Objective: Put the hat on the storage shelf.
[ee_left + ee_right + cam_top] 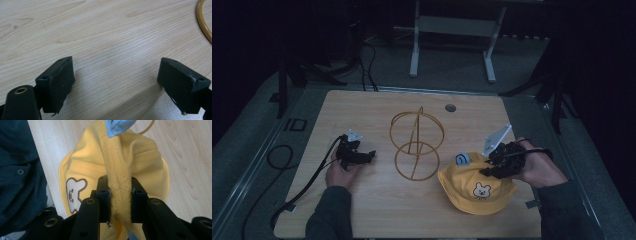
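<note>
The room is dim, so the far part behind the bench is hard to read; only the pale legs of some frame stand out there.

In the middle of the bench stands a gold wire stand, made of rings on a thin stem. I take it as my landmark.

To the right of the stand and a little nearer to the person lies a yellow hat with a small bear picture on its front. A light blue tag sits at the hat's edge closest to the stand. The right tongs are closed on a raised fold of the hat's cloth; in the right gripper view the fold is pinched tight between both jaws, and the lower part of the cloth is hidden behind them. A dark sleeve covers the left side of that view.

To the left of the stand, the left tongs are held low over the bare wood, jaws wide apart with nothing between them. In the left gripper view only a short curve of the stand's ring is visible, cut off at the top right corner.
</note>
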A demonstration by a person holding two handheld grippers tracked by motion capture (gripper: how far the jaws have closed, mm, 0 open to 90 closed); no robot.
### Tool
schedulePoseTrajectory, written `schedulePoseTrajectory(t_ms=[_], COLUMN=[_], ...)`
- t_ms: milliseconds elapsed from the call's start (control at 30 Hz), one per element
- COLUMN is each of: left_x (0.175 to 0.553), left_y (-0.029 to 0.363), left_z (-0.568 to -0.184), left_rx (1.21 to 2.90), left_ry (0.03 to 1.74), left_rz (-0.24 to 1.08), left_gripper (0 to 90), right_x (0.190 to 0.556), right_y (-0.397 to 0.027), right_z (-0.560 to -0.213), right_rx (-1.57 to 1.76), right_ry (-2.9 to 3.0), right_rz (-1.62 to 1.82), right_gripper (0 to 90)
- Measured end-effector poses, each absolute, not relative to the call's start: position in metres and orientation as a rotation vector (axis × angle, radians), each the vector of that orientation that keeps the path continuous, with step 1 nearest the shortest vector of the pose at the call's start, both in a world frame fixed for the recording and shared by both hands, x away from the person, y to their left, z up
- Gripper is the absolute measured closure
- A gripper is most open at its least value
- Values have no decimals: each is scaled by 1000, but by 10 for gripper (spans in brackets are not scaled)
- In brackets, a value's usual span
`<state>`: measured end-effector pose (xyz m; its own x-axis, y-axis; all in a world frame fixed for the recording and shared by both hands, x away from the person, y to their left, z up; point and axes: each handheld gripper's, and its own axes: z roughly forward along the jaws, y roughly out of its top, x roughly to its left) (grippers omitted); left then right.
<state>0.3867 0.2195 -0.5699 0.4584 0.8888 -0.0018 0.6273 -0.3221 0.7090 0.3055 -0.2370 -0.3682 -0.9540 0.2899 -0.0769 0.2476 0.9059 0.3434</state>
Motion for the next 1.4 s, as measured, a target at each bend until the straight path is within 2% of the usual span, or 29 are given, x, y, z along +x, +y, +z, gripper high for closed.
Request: schedulePoseTrajectory(t_ms=[667, 1400], left_x=[387, 387], left_y=[220, 220], left_z=[-570, -570], left_rx=[2063, 2063], left_ry=[1258, 1258], left_rz=[521, 521], left_gripper=[139, 139], right_x=[313, 320], right_y=[-251, -275], right_z=[-330, -305], right_rx=[419, 457], right_ry=[2892, 2780], right_rz=[597, 758], right_gripper=[749, 769])
